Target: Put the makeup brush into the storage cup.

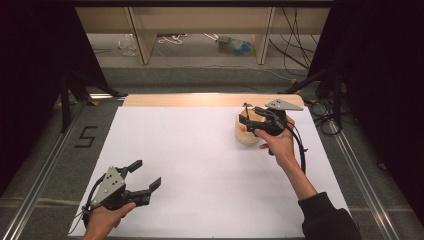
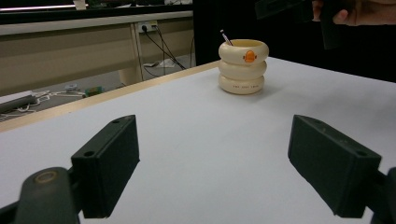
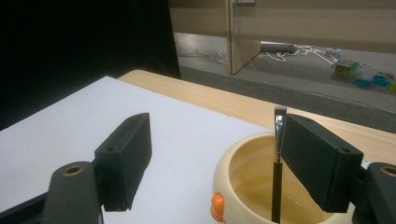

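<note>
Brush holder (image 2: 243,66): cream ringed pot sitting near the table's (image 1: 200,165) far right corner.
Brush (image 3: 277,163): standing upright inside the holder.
Right gripper (image 3: 210,158): hovering over the holder, jaws spread, gripping nothing.
Left gripper (image 1: 142,176): resting near the near left corner, jaws gaping empty.

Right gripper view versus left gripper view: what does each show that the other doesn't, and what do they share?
The right gripper view alone looks into the cream ringed holder's bowl, with the black-handled brush standing inside beside that gripper's open jaws. The left gripper view alone gives the holder's whole three-ring outside standing on the white table sheet, with a hand above. Both include the holder, its orange mark, the brush and the sheet.
</note>
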Motion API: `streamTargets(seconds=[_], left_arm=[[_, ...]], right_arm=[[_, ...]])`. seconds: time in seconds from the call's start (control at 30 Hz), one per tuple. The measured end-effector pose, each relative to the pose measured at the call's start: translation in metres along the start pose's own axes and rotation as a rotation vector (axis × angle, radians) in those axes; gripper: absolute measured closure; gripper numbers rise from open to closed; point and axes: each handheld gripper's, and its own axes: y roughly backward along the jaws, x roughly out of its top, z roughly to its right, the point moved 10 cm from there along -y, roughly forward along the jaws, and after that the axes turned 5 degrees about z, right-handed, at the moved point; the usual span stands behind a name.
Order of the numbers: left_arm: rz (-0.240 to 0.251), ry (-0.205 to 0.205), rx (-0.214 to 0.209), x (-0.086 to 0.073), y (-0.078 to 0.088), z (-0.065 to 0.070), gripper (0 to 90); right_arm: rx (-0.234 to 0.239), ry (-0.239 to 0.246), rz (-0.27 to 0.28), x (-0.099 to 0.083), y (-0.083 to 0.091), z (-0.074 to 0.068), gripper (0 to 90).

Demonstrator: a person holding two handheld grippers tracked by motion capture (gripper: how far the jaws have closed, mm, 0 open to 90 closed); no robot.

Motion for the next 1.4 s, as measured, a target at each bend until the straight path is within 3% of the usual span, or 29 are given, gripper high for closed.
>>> streamTargets(seconds=[0.17, 0.33, 0.37, 0.67, 0.83, 0.87, 0.9, 0.97, 1.03, 1.07, 1.13, 1.37, 1.4], left_arm=[[-0.008, -0.002, 0.004, 0.0, 0.001, 0.0, 16.3], [-0.007, -0.002, 0.003, 0.0, 0.001, 0.0, 16.4], [-0.007, -0.003, 0.003, 0.0, 0.001, 0.0, 16.4], [-0.006, -0.004, 0.004, 0.0, 0.001, 0.0, 16.4], [-0.006, -0.005, 0.004, 0.0, 0.001, -0.001, 16.4], [-0.005, -0.004, 0.004, 0.0, 0.001, -0.001, 16.3], [-0.006, -0.005, 0.004, 0.0, 0.001, -0.001, 16.4], [-0.006, -0.005, 0.004, 0.0, 0.001, -0.001, 16.4], [-0.004, -0.004, 0.004, 0.0, 0.001, -0.001, 16.3], [-0.005, -0.005, 0.004, 0.0, 0.001, -0.001, 16.3], [-0.005, -0.005, 0.004, 0.0, 0.001, -0.001, 16.3], [-0.005, -0.004, 0.004, 0.0, 0.001, -0.001, 16.3], [-0.005, -0.004, 0.004, 0.0, 0.001, -0.001, 16.4]], right_arm=[[0.014, -0.004, 0.003, 0.0, 0.002, -0.007, 24.9], [0.012, 0.029, 0.022, 0.001, 0.003, -0.008, 24.9], [0.018, 0.008, 0.02, 0.001, 0.004, -0.011, 24.9], [0.019, 0.04, 0.033, 0.003, 0.009, -0.017, 24.9], [0.036, 0.033, 0.031, 0.001, 0.009, -0.023, 25.0], [0.026, 0.053, 0.041, 0.002, 0.009, -0.021, 25.0], [0.028, 0.043, 0.022, 0.0, 0.01, -0.023, 25.0], [0.036, 0.055, 0.04, 0.0, 0.009, -0.023, 25.0], [0.037, 0.034, 0.027, -0.002, 0.01, -0.026, 25.0], [0.035, 0.055, 0.037, -0.001, 0.01, -0.025, 24.9], [0.044, 0.042, 0.021, -0.003, 0.012, -0.028, 24.9], [0.052, 0.062, 0.052, -0.002, 0.015, -0.032, 24.6], [0.06, 0.045, 0.042, -0.003, 0.015, -0.034, 24.6]])
